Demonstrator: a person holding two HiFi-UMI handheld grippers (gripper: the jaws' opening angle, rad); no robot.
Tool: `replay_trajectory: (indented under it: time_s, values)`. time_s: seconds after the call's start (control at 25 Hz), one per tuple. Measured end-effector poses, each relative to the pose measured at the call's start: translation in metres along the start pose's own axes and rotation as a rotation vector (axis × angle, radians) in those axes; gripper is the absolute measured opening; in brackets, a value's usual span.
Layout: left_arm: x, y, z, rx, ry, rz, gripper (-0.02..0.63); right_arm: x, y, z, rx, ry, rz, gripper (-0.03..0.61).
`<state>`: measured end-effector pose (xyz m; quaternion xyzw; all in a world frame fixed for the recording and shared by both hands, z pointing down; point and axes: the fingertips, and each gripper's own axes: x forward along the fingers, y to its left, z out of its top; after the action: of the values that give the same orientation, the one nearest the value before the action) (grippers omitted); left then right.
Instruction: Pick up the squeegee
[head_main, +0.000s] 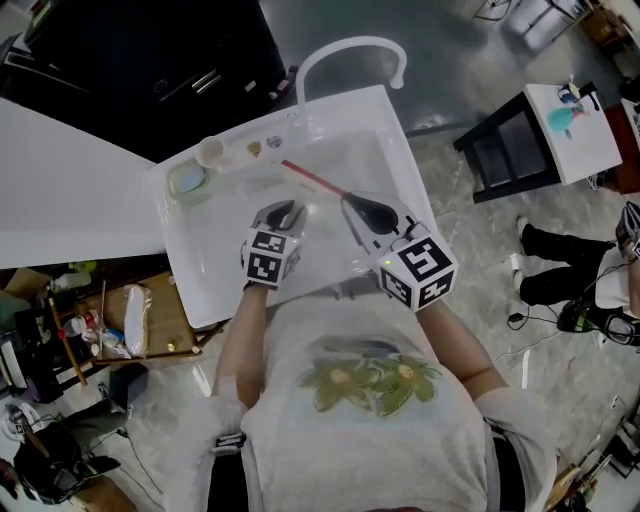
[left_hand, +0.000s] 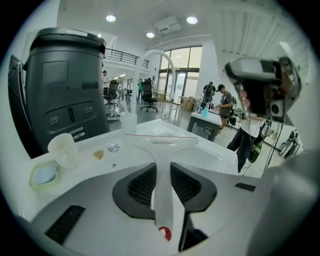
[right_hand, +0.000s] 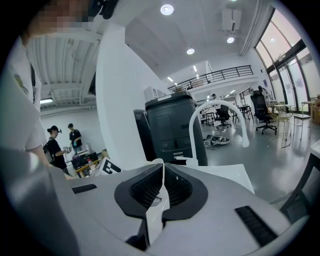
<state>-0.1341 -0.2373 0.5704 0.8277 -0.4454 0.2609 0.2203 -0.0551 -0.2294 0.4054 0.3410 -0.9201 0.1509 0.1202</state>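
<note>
The squeegee (left_hand: 161, 150) is pale and translucent, with a thin red strip along its blade (head_main: 312, 179). Its handle runs back between the pads of my left gripper (left_hand: 163, 182), which is shut on it and holds it above the white sink (head_main: 182, 250). In the head view the left gripper (head_main: 283, 210) points away from me over the basin. Beside it, to the right, my right gripper (head_main: 358, 206) is shut on a thin pale sheet-like piece (right_hand: 159, 200) seen edge-on. I cannot tell what that piece is.
A white faucet (head_main: 350, 48) arches over the sink's far rim. A white cup (left_hand: 64, 149) and a green dish (left_hand: 44, 175) sit on the sink's left ledge. A tall black machine (left_hand: 65, 85) stands behind. A cluttered wooden shelf (head_main: 150, 320) is left of me.
</note>
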Motion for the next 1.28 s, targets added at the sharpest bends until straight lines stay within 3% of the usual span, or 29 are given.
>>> replay_trajectory:
  time_s: [0.56, 1.28]
  values:
    - [-0.069, -0.053, 0.035, -0.064, -0.151, 0.034, 0.095, -0.038, 0.029, -0.002, -0.059, 0.011, 0.102, 0.025]
    - [-0.147, -0.108, 0.025, -0.127, -0.282, 0.13, 0.095, -0.083, 0.082, -0.012, -0.163, 0.001, 0.23, 0.025]
